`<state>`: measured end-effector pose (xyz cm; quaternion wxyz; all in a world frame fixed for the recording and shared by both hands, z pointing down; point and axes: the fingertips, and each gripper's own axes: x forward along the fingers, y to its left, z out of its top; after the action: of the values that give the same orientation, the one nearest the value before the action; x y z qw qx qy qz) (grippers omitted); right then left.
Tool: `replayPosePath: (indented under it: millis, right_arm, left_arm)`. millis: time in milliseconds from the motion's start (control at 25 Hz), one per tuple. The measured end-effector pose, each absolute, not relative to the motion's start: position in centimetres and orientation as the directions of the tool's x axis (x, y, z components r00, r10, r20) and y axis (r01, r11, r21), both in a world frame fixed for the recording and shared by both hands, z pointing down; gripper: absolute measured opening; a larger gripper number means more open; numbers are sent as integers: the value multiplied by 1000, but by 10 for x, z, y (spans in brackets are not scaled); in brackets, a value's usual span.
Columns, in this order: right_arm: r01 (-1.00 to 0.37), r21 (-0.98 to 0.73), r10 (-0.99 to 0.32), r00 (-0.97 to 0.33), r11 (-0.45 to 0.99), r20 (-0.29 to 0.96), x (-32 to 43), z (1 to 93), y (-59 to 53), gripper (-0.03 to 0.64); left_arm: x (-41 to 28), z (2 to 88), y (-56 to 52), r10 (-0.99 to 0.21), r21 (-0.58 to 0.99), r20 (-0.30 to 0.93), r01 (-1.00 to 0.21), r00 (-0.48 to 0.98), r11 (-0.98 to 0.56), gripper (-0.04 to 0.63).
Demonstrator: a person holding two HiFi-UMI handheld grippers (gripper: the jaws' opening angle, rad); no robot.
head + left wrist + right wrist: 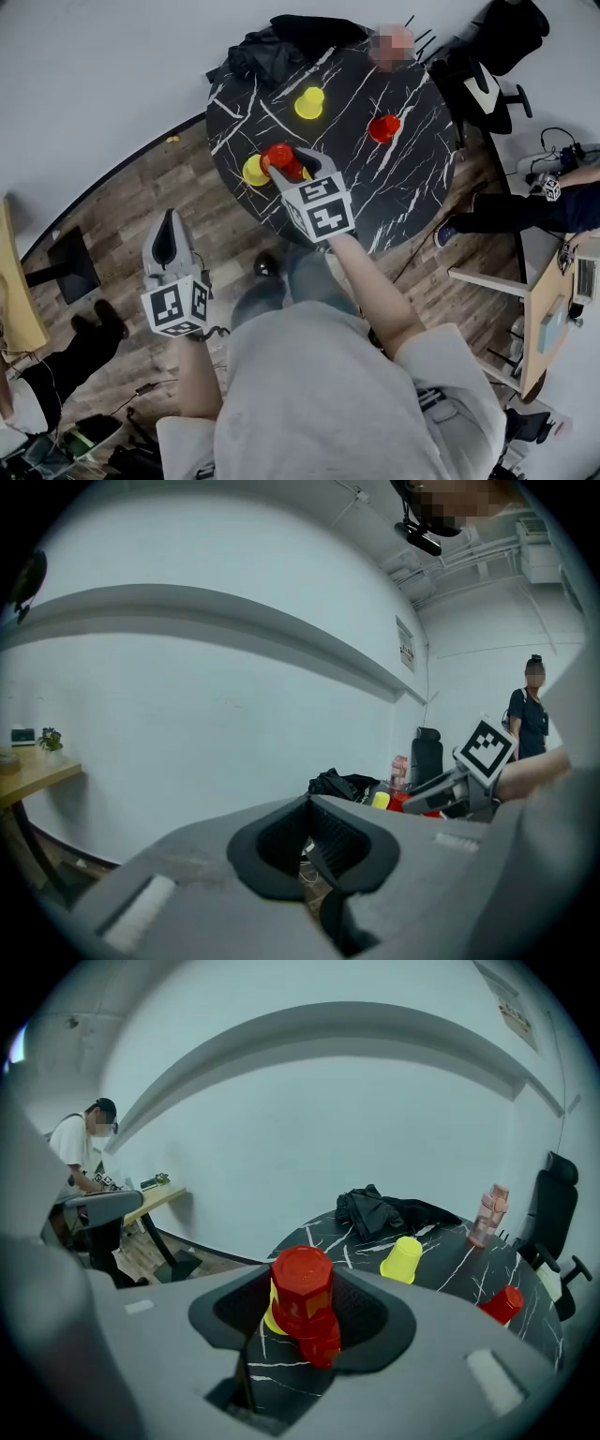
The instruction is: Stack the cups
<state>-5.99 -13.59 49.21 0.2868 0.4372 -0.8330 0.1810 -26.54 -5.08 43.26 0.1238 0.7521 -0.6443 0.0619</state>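
1. Right tongs (303,1321) are clenched on an upside-down red cup (302,1283), which sits between the two black pads with its base facing the camera.
2. A second red cup (322,1342) shows right under the held one and touches it. Can't tell whether they are nested.
3. A yellow cup (251,172) stands upside down on the tabletop (394,202), just beside the red pair at the near-left edge.
4. Another yellow cup (309,102) sits upside down further back, well apart from the others.
5. A lone red cup (382,127) is off to the right, also apart.
6. Left tongs (314,847) are clenched with nothing in them. They are held off the tabletop, over the wood floor (112,216).
7. The tabletop is round, black marble with white veins. Black clothing (281,47) is piled at the far edge, and a pink bottle (489,1211) stands near it.
8. Writing: each of the two tongs carries a marker cube (320,208) with black-and-white square patterns and no letters. The wall notice (405,642) has print too small to read.
9. An office chair (487,56) stands beyond the tabletop, and a person (530,714) stands in the background.
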Motion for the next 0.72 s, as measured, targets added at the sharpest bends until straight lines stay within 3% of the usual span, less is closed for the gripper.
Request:
replayPosePath:
  millis: [320,520,720]
  right_arm:
    - [-836,-47,-631,-449,547,633,-60,494,-135,222]
    - [-836,-83,-664,-488,543,567,-58,476,-136,238]
    - [-872,-108,-757,-471,478,453,-34,445,-138,132]
  left_arm:
    - [-264,432,-53,-954,107,248,-984,168,-145,6]
    - [-258,428,-57,-954,106,237,-981,184,-163,6]
    - [-244,421,-67,-950,101,219,-973,223,-205,6]
